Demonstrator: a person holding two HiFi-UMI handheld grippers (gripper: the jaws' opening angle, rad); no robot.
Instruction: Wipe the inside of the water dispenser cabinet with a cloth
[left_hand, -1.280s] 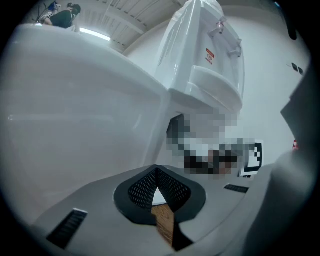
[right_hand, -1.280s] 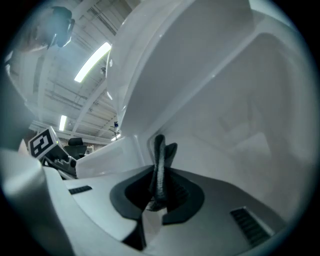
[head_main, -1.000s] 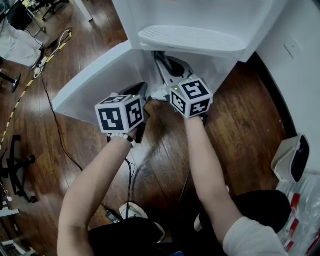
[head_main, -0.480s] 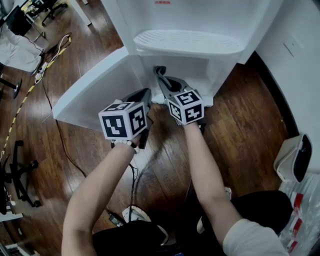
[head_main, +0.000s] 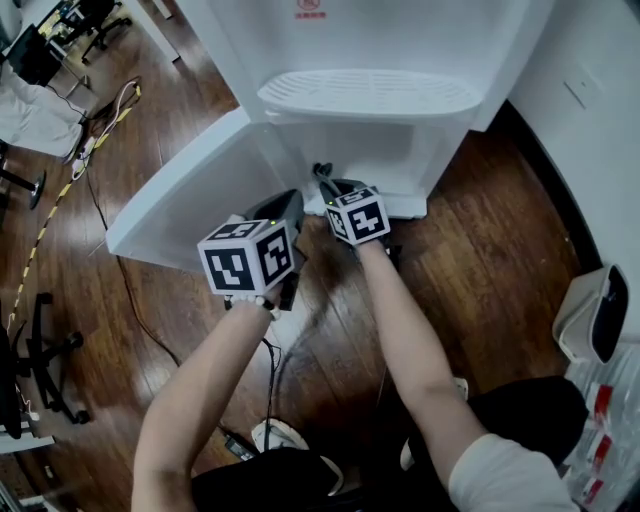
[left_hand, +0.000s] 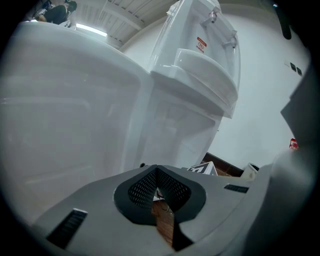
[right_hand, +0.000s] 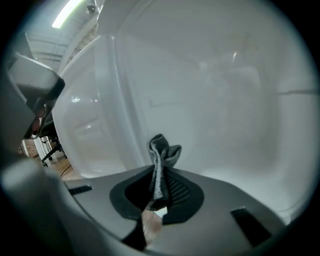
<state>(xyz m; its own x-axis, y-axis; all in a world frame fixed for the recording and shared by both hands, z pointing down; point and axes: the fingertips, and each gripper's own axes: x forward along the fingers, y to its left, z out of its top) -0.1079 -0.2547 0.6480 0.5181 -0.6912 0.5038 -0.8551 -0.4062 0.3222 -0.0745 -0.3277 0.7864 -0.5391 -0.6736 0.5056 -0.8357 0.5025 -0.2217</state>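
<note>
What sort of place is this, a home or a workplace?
Probably an office or shared workspace: a white floor-standing water dispenser, a wheeled office chair base at the left, and cables trailing across the wooden floor.

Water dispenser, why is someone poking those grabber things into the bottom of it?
A person is cleaning it. The door of the cabinet under the water dispenser stands open. The right gripper reaches into it, its fingers pinched on a grey cloth that points at the white inside wall. Whether the cloth touches the wall can't be told. The left gripper is shut, holds nothing, and waits by the open door.
</note>
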